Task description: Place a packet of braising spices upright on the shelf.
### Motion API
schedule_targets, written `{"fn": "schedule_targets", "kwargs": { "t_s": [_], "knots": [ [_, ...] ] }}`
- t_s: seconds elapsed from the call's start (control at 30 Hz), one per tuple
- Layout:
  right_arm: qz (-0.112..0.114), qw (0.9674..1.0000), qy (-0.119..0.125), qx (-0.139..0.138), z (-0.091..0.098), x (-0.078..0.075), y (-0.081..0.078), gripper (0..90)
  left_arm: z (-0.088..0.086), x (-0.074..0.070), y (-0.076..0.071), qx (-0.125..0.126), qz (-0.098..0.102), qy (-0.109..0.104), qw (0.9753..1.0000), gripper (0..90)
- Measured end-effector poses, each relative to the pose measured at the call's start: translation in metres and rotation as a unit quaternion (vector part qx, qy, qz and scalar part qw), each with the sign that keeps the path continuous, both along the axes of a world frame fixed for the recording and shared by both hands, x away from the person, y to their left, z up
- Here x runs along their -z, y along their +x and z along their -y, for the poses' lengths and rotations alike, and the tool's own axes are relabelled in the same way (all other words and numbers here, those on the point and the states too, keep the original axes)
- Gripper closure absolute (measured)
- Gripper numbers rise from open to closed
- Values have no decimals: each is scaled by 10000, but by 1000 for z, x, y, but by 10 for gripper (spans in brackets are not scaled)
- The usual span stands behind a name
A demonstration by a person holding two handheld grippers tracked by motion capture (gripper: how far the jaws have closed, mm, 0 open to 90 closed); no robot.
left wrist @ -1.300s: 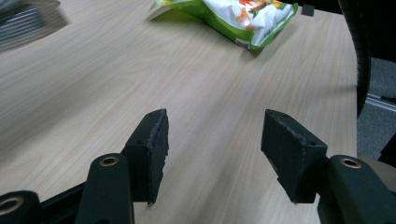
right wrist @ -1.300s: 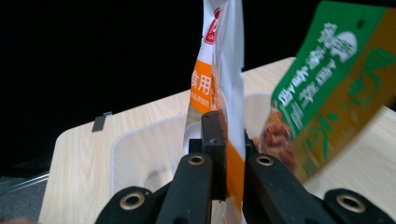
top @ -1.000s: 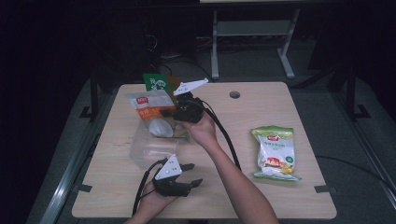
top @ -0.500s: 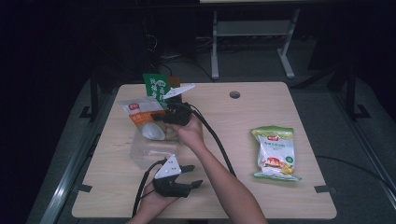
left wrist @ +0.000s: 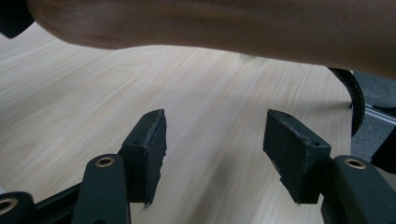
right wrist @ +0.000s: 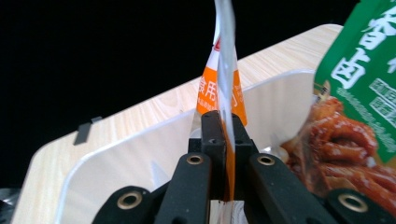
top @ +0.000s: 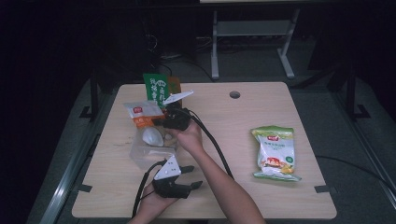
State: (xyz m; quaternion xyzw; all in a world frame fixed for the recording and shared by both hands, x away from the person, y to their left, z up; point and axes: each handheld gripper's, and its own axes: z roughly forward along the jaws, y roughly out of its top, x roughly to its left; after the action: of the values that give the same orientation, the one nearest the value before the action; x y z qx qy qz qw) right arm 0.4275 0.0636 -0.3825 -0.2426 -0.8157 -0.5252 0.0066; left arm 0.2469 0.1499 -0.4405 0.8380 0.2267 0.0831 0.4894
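Our right claw (right wrist: 223,140) is clamped on the edge of the orange-and-white plastic snack packet (top: 142,114), holding it over the clear plastic bin (top: 140,156) beside a green pouch of braised meat (right wrist: 359,93). Our left claw (left wrist: 219,154) rests near the front of the pale wooden surface (top: 233,121), its jaws apart with nothing between them. A green-and-white snack bag (top: 275,151) lies well apart toward the right side.

The light wooden table (top: 243,121) has a small round hole (top: 235,94) near its far edge. A clear plastic tub (top: 140,156) sits on its left side. A green and white snack bag (top: 276,152) lies flat on the right side, well apart from the tub.
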Motion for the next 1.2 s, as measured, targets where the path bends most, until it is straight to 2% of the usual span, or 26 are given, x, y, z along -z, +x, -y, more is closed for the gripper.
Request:
{"fn": "schedule_targets", "kwargs": {
  "t_s": [0.03,0.13,0.17,0.27,0.3,0.33,0.37,0.4,0.97,1.2],
  "knots": [
    [31,10000,4,3,2,-1,0,825,0,0,0,11,-1,15,10000,389],
    [42,10000,-31,-5,6,-5,-1,796,1,0,0,0,-11,46,10000,388],
    [35,9999,-154,-18,11,-8,-3,794,3,1,0,-13,-56,0,10000,388],
    [72,9997,-250,20,15,-10,-5,798,4,2,0,-24,-69,15,10000,388],
    [58,9996,-282,19,20,-10,-5,839,4,2,0,-13,-58,16,10000,388],
    [58,9996,-282,19,20,-10,-5,839,4,2,0,-13,-58,16,10000,388],
    [42,9995,-322,9,24,-9,-6,887,5,2,0,-14,-41,24,10000,388],
    [31,9994,-339,-12,26,-9,-8,892,5,2,0,-3,-23,37,10000,388],
    [58,9987,-480,-164,32,-2,-12,900,5,0,1,-59,-3,18,10000,383],
    [-47,9985,-510,-198,38,5,-11,900,5,0,1,-40,0,34,10000,383]
  ]
}}
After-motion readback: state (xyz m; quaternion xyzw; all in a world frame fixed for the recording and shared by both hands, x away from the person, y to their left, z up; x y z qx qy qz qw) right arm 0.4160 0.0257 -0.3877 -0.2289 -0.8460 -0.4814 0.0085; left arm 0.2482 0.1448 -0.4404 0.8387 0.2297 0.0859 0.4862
